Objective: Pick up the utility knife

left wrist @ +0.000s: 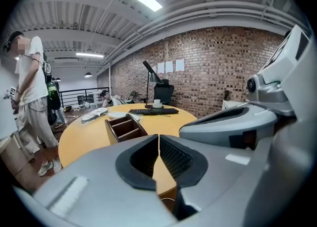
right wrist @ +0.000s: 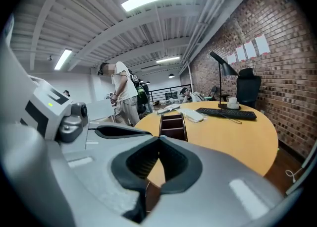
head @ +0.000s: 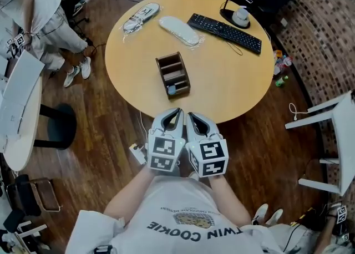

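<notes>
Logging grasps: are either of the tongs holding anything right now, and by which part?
Nothing is held: the left tongs and right tongs are both closed and empty.

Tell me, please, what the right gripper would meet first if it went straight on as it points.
Probably the wooden organizer, dead ahead beyond the shut jaws of the right gripper. Since it tilts down, it might touch the round table near its edge first; depth is unclear.

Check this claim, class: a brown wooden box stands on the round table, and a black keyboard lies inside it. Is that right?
Not right: the head view shows the black keyboard lying on the round table itself, beyond the brown wooden box and apart from it, not inside it. The rest holds.
</notes>
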Demonstrator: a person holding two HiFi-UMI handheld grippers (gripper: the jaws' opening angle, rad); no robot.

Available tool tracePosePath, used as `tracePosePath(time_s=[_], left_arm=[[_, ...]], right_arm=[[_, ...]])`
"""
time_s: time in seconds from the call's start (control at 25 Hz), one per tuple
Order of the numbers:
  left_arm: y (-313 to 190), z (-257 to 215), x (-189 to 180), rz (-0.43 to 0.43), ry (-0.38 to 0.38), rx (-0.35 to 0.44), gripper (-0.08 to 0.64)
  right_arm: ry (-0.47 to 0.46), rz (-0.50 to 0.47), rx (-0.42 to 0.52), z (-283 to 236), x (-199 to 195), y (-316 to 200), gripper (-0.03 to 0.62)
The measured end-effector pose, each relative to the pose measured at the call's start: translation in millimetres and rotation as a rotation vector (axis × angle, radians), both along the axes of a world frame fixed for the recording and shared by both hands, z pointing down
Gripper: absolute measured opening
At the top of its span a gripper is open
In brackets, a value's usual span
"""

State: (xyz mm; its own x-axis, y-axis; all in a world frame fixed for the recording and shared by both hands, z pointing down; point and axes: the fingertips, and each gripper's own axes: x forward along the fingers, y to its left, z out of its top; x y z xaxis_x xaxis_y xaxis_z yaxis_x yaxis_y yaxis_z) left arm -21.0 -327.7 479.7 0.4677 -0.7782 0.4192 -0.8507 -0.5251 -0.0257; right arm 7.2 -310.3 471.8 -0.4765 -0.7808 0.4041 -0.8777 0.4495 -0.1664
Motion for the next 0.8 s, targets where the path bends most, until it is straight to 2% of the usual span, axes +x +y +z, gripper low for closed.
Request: tracePosePath(time_s=[0.12, 0.32, 0.8], left_arm=[[-14.0, 5.9, -6.1, 0.028, -0.038, 0.003, 0.032], [-31.6, 22.3, -13.1, 0.093, -0.155, 0.009, 0.061], [-60.7, 48.8, -17.4, 0.248, -0.402, 0.096, 0.106]], right_arm=[[-0.001, 0.013, -0.007, 2.8, -3.6, -10.0, -0.002], [-0.008, 0.039, -0.014, 6.9, -6.5, -18.6, -0.002], [-0.025, 0.089, -0.020, 11.9, -5.5, -36.5, -0.002]])
